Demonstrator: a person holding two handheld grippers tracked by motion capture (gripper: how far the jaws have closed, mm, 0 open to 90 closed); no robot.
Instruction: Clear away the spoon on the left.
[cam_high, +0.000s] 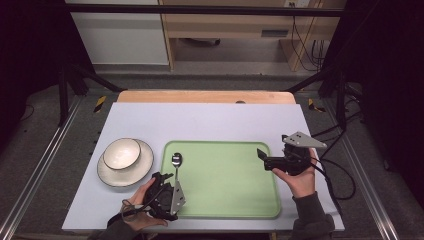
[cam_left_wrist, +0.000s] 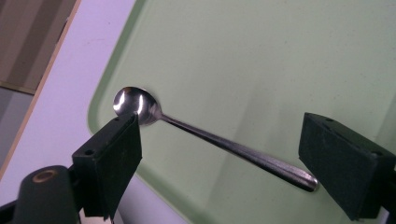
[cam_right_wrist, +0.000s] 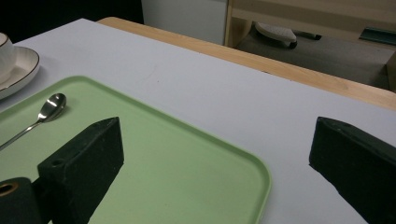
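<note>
Step in hand: the left gripper (cam_high: 167, 186), low in the high view, looks to be lined up on the slim polished steel spoon (cam_left_wrist: 205, 136), which lies between its wide-spread jaws with neither pad touching it.
Spoon place: on the left part of the pale green plastic tray (cam_high: 235, 200), bowl end toward the tray's upper left corner.
Doing it well: I would lower until the pads straddle the handle's middle, then close squarely; a thin, slick handle on a smooth tray may skate or roll.
Right gripper (cam_high: 262, 156): held above the tray's right edge, jaws wide, holding nothing.
Textures: matte black block pads; glossy cream bowl (cam_high: 121, 152) on a dark-rimmed plate (cam_high: 111, 174); matte pale grey bench (cam_high: 200, 120) top.
</note>
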